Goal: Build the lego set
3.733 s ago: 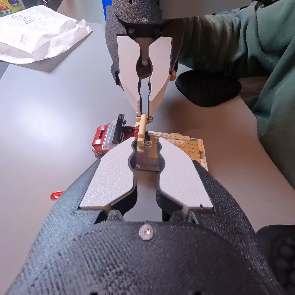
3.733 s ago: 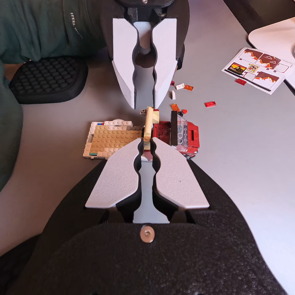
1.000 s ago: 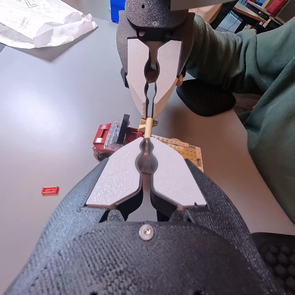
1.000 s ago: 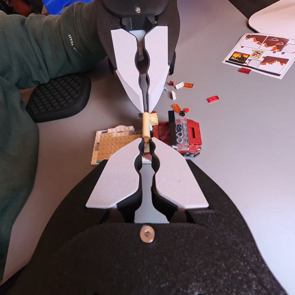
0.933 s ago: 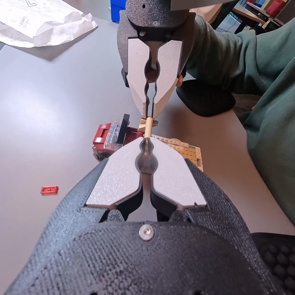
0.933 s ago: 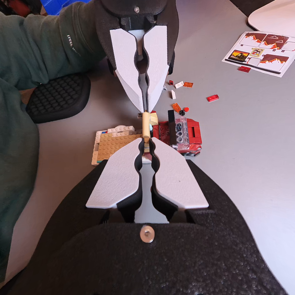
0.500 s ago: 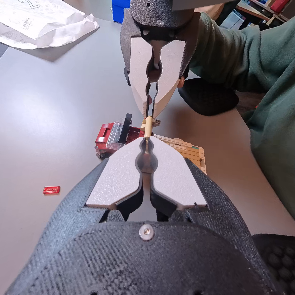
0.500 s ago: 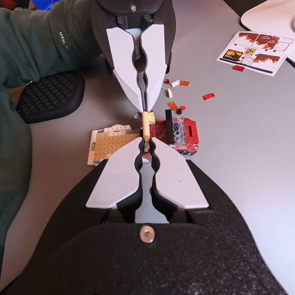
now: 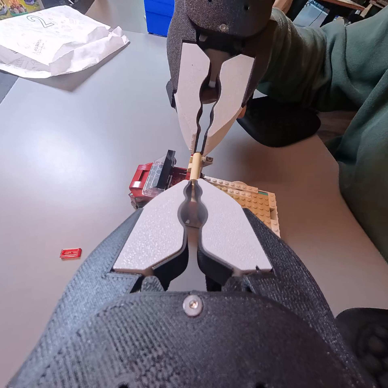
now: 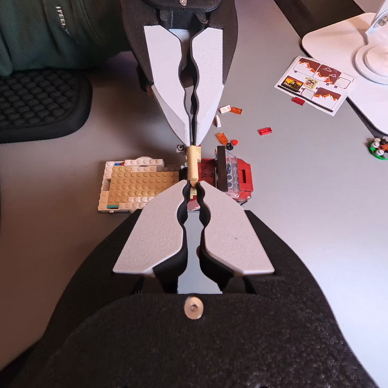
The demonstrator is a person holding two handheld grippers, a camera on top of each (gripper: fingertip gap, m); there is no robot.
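Two grippers pinch one tan rod (image 9: 195,169): left gripper (image 9: 193,182) nearly closed on its near end, right gripper (image 10: 192,184) on the opposite end, above the tan-and-red lego build (image 10: 144,184) on the table. Risk: if you pull unevenly, rod slips or twists, sub-assy breaks. Rt view alone shows sticker sheet (image 10: 313,84) and loose pcs; lt view the paper bag (image 9: 54,39).

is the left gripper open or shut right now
Shut on the tan rod. The left gripper has its fingertips closed around the rod's near end; the right gripper pinches the far end.
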